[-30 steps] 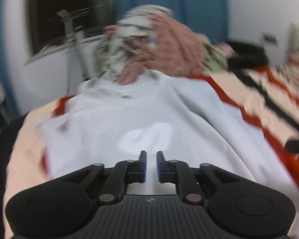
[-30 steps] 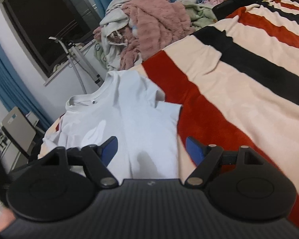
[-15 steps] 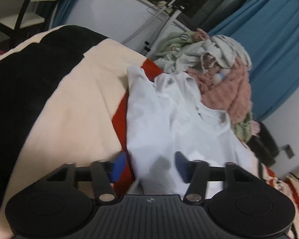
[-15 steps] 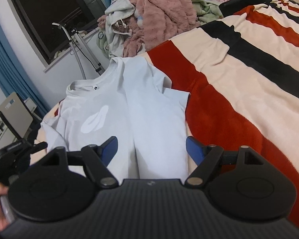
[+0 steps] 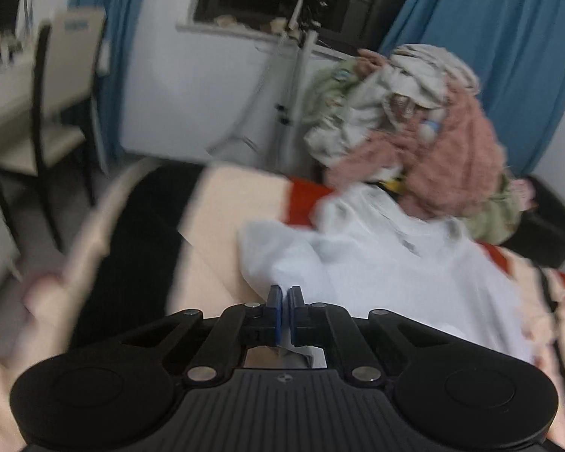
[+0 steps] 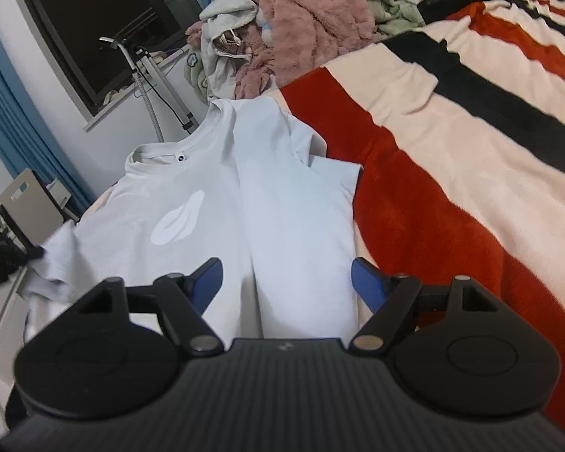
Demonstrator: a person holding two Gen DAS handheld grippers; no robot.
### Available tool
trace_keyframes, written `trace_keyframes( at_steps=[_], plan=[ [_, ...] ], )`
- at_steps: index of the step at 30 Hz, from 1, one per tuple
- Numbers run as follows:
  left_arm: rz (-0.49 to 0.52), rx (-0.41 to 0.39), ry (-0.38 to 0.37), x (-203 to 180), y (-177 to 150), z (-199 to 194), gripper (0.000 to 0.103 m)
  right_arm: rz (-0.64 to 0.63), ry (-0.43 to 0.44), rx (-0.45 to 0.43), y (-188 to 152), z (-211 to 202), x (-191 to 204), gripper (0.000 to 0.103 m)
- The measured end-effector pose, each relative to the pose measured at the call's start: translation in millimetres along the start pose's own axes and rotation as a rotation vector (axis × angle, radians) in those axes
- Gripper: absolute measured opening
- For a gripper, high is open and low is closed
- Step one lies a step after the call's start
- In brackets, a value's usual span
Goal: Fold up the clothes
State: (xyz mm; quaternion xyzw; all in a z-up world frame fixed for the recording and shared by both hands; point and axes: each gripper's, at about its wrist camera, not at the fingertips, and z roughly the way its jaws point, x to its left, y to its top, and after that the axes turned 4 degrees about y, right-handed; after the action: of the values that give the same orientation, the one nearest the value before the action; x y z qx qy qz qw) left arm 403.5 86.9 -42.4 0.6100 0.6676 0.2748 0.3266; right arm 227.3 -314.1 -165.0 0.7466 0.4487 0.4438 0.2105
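- Pinching the left edge of the white T-shirt [image 5: 388, 263], the left gripper [image 5: 284, 299] has its blue pads pressed together on the fabric.
- The right gripper [image 6: 286, 282] hovers above the shirt's lower hem, fingers spread wide, holding nothing.
- The shirt lies on the striped blanket [image 6: 452, 158], its right side folded inward.
- A pile of clothes [image 6: 282, 19] sits just beyond the collar.

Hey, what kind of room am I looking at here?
Most likely a bedroom at night. A striped fleece blanket covers what looks like a bed, with a white T-shirt spread on it and a heap of unfolded clothes behind. Blue curtains frame a dark window.
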Motion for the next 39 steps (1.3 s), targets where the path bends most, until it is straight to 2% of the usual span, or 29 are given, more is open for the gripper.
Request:
trace_keyframes(
  at_steps=[4, 7, 12, 15, 19, 22, 25, 28, 29, 35, 39],
  plan=[
    [0.136, -0.021, 0.189, 15, 40, 9, 0.003, -0.061, -0.017, -0.012, -2, 0, 8, 0.077],
    [0.170, -0.023, 0.291, 36, 62, 26, 0.003, -0.095, -0.029, -0.007, -3, 4, 14, 0.077],
    [0.195, -0.049, 0.388, 66, 73, 59, 0.002, -0.164, -0.053, -0.027, -5, 8, 25, 0.076],
    [0.177, -0.003, 0.408, 83, 62, 86, 0.002, -0.208, -0.067, -0.043, -5, 12, 31, 0.077],
    [0.104, -0.010, 0.348, 92, 43, 88, 0.005, -0.244, -0.063, -0.053, -7, 18, 38, 0.076],
    [0.067, -0.001, 0.274, 90, 32, 64, 0.008, -0.265, -0.051, -0.051, -8, 22, 43, 0.076],
    [0.067, 0.014, 0.197, 84, 17, 17, 0.010, -0.287, -0.036, -0.062, -9, 15, 49, 0.076],
    [0.059, 0.030, 0.114, 73, -6, -51, 0.013, -0.308, -0.019, -0.075, -10, 5, 56, 0.076],
    [0.050, 0.036, 0.086, 69, -17, -75, 0.017, -0.315, -0.013, -0.079, -11, 2, 58, 0.076],
    [0.073, 0.182, -0.050, 23, -111, -199, 0.040, -0.332, -0.004, -0.119, -14, -40, 61, 0.076],
    [0.092, 0.340, -0.101, -14, -184, -239, 0.040, -0.318, -0.005, -0.122, -16, -77, 58, 0.076]
  ],
)
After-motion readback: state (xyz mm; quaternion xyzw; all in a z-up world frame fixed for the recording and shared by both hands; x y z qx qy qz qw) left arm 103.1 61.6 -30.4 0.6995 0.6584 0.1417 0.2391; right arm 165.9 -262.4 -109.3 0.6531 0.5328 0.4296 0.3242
